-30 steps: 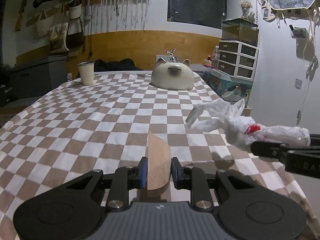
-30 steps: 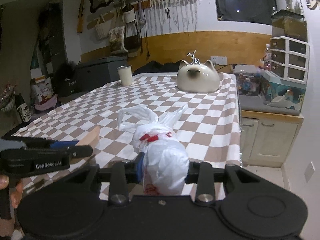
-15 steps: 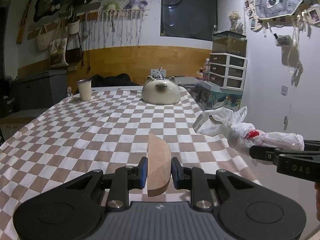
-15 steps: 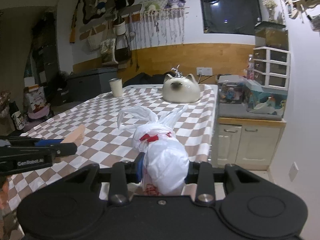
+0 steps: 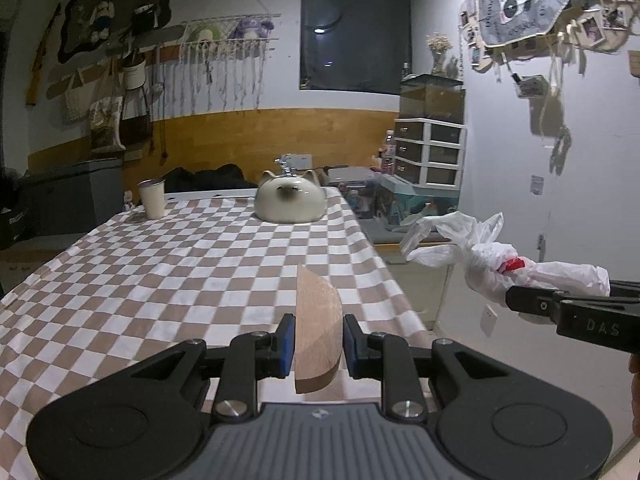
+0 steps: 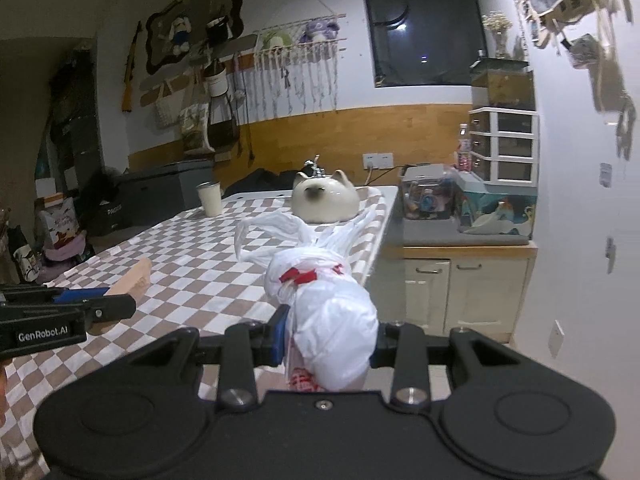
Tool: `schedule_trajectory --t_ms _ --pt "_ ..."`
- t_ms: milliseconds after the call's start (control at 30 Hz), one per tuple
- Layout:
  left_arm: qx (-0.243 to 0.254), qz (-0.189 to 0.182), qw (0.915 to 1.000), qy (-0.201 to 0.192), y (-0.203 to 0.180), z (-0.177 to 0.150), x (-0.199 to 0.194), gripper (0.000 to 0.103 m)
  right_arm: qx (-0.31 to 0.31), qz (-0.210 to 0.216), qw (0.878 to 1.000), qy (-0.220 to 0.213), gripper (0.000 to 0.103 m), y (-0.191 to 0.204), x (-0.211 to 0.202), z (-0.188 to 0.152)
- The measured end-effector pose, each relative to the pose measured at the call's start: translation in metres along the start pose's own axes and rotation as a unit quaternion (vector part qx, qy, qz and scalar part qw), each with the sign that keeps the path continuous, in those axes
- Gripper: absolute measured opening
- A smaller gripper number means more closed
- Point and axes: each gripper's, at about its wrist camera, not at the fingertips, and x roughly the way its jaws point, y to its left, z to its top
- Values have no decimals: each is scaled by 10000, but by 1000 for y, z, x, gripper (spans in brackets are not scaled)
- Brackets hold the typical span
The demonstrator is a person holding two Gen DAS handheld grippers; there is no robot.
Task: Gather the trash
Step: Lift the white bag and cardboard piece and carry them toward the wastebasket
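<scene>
The white bag (image 6: pixel 332 320) hides its own contents; the red print is unreadable.

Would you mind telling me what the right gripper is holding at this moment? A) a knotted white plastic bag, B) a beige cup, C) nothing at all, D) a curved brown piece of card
A: in the right wrist view the right gripper is closed on the knotted white plastic bag, held up beside the checkered table.

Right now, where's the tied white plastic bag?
The white plastic bag is clamped in the right claw, held off the right edge of the checkered table, right of the left claw.
</scene>
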Motion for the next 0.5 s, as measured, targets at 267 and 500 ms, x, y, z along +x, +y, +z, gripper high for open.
schedule_trajectory --t_ms 267,500 --pt "97 -203 9997 -89 -44 -2 -7 26 103 -222 9996 -131 36 -37 -35 -8" --pt "252 -510 9983 -97 -91 -2 -3 26 265 -429 9985 -191 36 -75 -61 -15"
